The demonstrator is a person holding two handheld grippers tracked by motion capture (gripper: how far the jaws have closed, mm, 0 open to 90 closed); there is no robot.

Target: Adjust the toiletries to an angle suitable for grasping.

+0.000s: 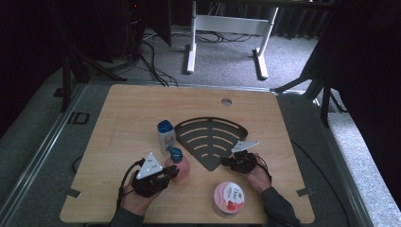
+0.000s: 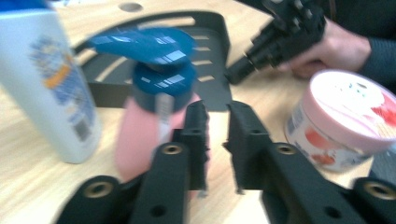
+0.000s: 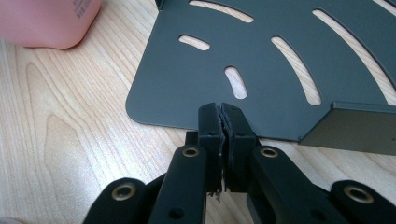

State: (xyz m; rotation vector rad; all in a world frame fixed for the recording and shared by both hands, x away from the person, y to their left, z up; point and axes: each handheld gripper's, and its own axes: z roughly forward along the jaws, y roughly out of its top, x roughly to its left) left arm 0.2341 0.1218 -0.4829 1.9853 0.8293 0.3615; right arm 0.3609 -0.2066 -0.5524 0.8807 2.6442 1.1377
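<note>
A pink pump bottle (image 1: 183, 171) with a blue pump head stands on the wooden table, left of a black slotted fan-shaped tray (image 1: 189, 130). My left gripper (image 1: 176, 171) is right beside the bottle. In the left gripper view the bottle (image 2: 140, 140) stands just left of the jaws, and the gripper (image 2: 217, 116) has a narrow gap with nothing in it. My right gripper (image 1: 224, 163) rests at the tray's near corner. In its own view the gripper (image 3: 220, 109) is shut, tips at the tray's (image 3: 187, 79) edge, jaws side by side and not pinching the plate.
A white bottle with a blue cap (image 1: 166, 136) stands just behind the pink one, against the tray's left side. A round pink-lidded jar (image 1: 229, 198) sits near the table's front edge, between the two hands. A white desk frame stands on the floor beyond the table.
</note>
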